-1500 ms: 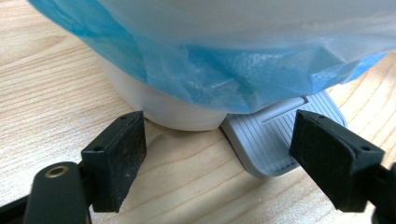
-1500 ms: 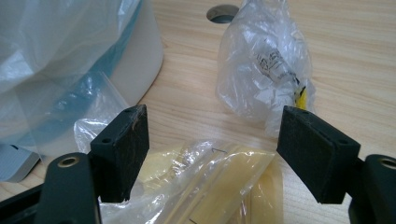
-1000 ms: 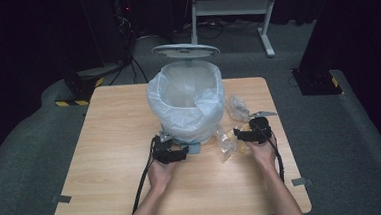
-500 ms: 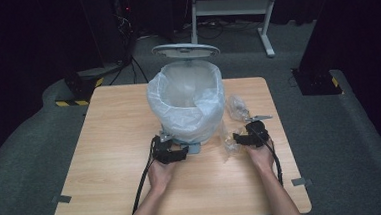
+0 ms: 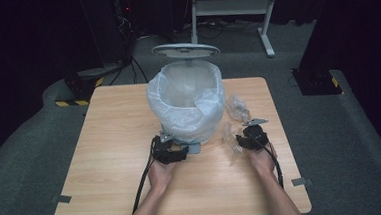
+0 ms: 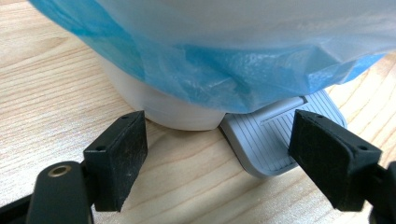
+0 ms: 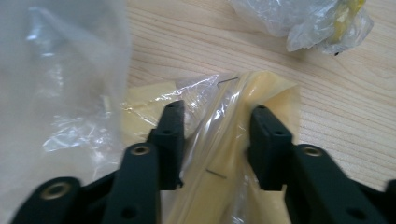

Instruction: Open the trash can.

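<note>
A white pedal bin [image 5: 186,105] lined with a bluish clear bag [image 6: 224,70] stands mid-table, its lid [image 5: 185,50] raised. My left gripper [image 5: 183,150] lies at the bin's base with its jaws open; the grey foot pedal [image 6: 275,140] sits between them, close to the right pad [image 6: 327,158]. My right gripper [image 5: 240,140] points at a clear and yellow plastic wrapper [image 7: 219,154] flat on the wood right of the bin. Its jaws have just been closing, the wrapper bunches up between them, and a gap still shows.
A second crumpled clear wrapper [image 5: 237,105] lies beyond the right gripper, also seen as crumpled plastic [image 7: 322,18] at the top right. The wooden table [image 5: 111,157] has bare room left of the bin. Dark stands and cables surround it on the grey floor.
The right gripper has edged a little left onto the wrapper. The left hand, the bin and its raised lid have stayed as they were.
</note>
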`<state>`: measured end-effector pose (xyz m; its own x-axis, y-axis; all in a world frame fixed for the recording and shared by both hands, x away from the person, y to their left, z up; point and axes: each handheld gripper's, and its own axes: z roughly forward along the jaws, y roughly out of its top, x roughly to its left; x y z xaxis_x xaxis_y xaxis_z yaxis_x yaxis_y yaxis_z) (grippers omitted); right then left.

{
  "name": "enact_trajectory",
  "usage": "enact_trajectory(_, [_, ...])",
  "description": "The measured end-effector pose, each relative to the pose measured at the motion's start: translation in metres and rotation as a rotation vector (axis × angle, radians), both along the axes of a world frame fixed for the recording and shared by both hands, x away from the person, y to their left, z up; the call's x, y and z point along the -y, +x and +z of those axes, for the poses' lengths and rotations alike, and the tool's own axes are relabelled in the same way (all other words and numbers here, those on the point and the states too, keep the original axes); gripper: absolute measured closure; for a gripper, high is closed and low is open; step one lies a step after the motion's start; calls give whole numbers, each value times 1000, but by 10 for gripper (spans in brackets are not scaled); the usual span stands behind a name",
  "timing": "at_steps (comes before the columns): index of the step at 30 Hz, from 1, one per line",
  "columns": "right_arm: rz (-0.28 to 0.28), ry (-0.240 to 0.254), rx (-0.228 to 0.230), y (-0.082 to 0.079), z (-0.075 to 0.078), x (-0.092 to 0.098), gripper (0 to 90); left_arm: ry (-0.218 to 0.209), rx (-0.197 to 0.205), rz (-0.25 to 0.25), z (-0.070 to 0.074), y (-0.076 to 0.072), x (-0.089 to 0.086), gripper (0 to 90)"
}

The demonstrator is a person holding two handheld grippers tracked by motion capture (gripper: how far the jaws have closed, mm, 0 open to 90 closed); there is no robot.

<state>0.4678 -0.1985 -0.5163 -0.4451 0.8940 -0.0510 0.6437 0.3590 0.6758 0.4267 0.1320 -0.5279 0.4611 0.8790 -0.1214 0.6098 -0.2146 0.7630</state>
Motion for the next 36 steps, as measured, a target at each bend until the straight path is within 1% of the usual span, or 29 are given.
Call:
enact_trajectory(3, [15, -11, 16, -5, 0, 0, 740, -5, 0, -1, 0, 1, 1, 196])
enact_trajectory(5, [27, -17, 21, -9, -1, 1, 786, -5, 0, -1, 0, 1, 1, 196])
enact_trajectory(7, [29, -1, 19, -10, -1, 3, 820, -5, 0, -1, 0, 1, 1, 196])
enact_trajectory(10, [43, 37, 7, -11, 0, 8, 851, -5, 0, -2, 0, 1, 1, 197])
enact_trajectory(15, [57, 70, 1, -15, 6, 15, 867, -3, 3, 0, 0, 0, 1, 197])
enact_trajectory(18, [71, 85, 14, -20, 14, 20, 869, -2, 7, 4, 0, 0, 2, 197])
enact_trajectory(23, [80, 112, 27, -28, 26, 27, 869, -4, 7, 5, 0, 0, 2, 198])
enact_trajectory(27, [79, 147, 36, -33, 35, 34, 869, -3, 8, 4, 0, 0, 2, 199])
enact_trajectory(30, [92, 154, 48, -36, 44, 36, 870, -2, 4, 0, 0, 0, 1, 203])
enact_trajectory(36, [127, 150, 75, -44, 59, 34, 870, -7, 4, 1, 0, 0, 1, 211])
